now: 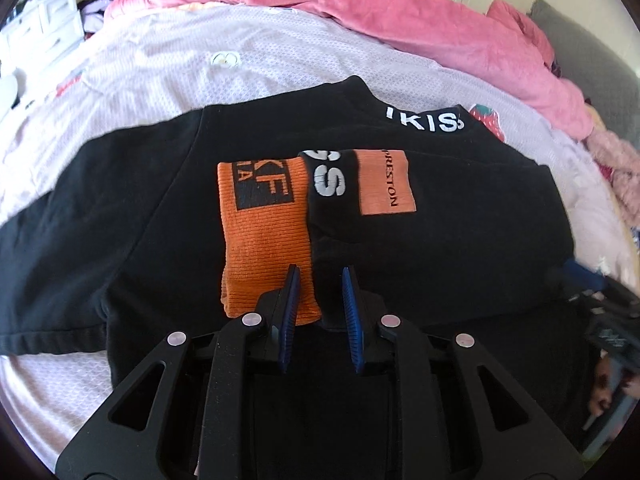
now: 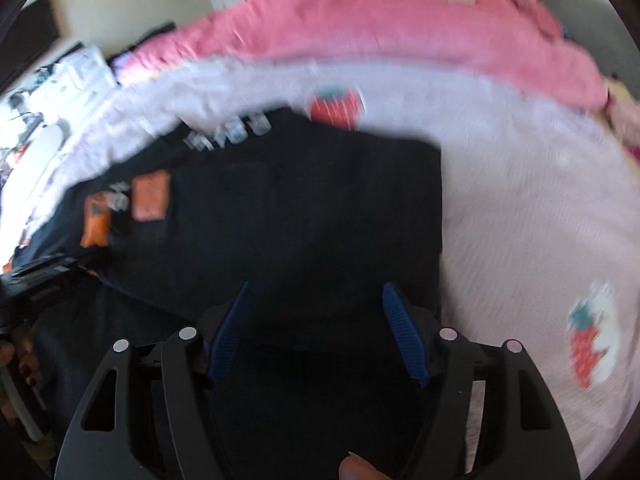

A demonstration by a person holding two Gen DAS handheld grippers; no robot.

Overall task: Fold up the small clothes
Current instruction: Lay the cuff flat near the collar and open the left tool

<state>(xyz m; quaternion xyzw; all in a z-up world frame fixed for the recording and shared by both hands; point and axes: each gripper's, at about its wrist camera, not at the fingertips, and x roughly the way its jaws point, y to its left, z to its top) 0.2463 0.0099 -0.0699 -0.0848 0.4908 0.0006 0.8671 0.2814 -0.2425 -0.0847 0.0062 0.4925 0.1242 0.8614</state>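
Tongs: left tongs (image 1: 320, 276) narrowly parted, pinching nothing, just above the near end of the orange sock (image 1: 266, 232); right tongs (image 2: 316, 292) spread wide, empty, over the black garment (image 2: 300, 208). Both socks lie at 12 o'clock of the left tongs on the black garment spread across the bed (image 1: 168, 76). Sock pair looks folded; garment apparently still unfolded.

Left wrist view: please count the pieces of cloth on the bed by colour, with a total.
Black: 2, the black garment spread flat and the black sock lying on it.
Orange: 1, the orange sock beside the black sock.
Pink: 1, the pink blanket bunched at the far side.
Lilac: 1, the lilac sheet under everything.
Total: 5
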